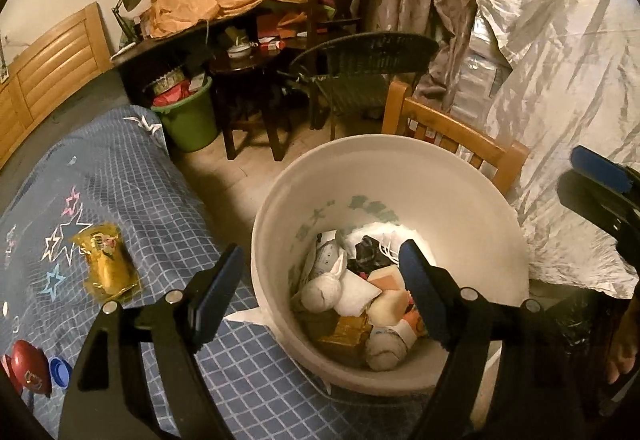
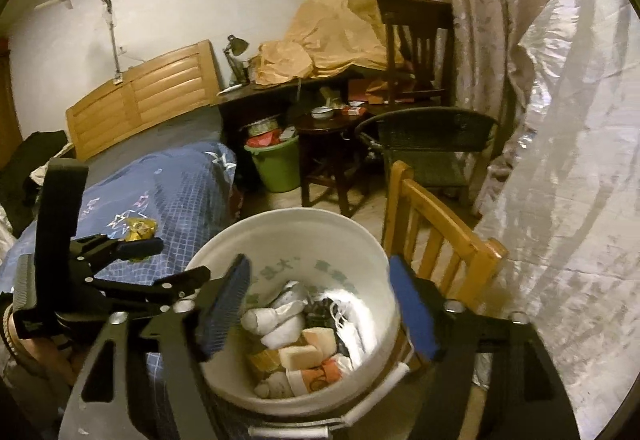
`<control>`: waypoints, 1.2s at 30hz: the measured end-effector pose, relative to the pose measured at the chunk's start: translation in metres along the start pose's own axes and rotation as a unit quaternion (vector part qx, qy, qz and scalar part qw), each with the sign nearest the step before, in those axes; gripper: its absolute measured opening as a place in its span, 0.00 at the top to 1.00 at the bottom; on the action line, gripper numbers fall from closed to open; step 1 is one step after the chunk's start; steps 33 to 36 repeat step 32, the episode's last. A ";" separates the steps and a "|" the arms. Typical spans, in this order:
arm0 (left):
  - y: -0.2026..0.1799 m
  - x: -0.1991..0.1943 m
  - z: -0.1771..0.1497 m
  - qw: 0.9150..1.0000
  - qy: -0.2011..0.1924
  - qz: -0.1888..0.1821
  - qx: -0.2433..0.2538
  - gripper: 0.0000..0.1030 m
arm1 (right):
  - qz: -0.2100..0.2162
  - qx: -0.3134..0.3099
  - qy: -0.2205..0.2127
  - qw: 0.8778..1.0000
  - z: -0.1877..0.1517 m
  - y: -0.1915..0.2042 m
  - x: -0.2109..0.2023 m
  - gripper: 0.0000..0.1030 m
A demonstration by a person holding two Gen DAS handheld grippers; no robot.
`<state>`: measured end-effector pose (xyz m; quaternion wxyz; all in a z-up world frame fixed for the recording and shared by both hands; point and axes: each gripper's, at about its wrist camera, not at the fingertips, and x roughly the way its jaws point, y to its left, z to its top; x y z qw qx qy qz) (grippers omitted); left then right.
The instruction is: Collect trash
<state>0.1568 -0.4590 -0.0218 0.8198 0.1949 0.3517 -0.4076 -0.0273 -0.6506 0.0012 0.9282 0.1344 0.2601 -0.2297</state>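
Left tongs [image 1: 320,280]: jaws wide apart, nothing between the pads, poised over the near rim of the bucket.
Right tongs [image 2: 320,304]: jaws also wide, empty, held above the same bucket from its other side.
Bucket [image 1: 472,200]: white plastic, standing beside the bed, holding the collected trash [image 1: 360,300] — balled socks, tissue, small cartons, a dark scrap.
Wrapper [image 1: 106,264]: gold packet lying on the bed, left of the bucket and apart from it.
Red cap [image 1: 28,372]: at the bed's near corner, just beside a blue bottle top [image 1: 60,370].
Bed [image 1: 160,200]: blue checked cover with stars.
Wooden chair [image 1: 460,136]: behind the bucket.
Green bin [image 1: 190,120]: further back, full, beside a cluttered dark bench [image 1: 168,44].
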 end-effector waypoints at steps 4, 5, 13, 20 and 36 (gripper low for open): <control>-0.002 -0.010 -0.005 1.000 -0.006 -0.002 0.001 0.20 | -0.031 0.006 -0.003 0.999 -0.005 0.002 -0.020 0.06; -0.003 -0.013 -0.007 1.000 -0.007 -0.005 0.002 0.20 | -0.038 0.009 -0.003 0.999 -0.006 0.001 -0.023 0.05; -0.014 -0.030 -0.020 1.000 -0.016 -0.016 0.018 0.11 | -0.064 0.035 0.007 0.997 -0.021 -0.010 -0.044 0.05; -0.025 -0.038 -0.029 0.998 -0.044 -0.023 0.037 0.08 | -0.071 0.050 0.003 0.996 -0.032 -0.018 -0.058 0.05; -0.032 -0.041 -0.033 0.998 -0.041 0.006 0.054 0.08 | -0.079 0.062 0.006 0.995 -0.038 -0.024 -0.061 0.05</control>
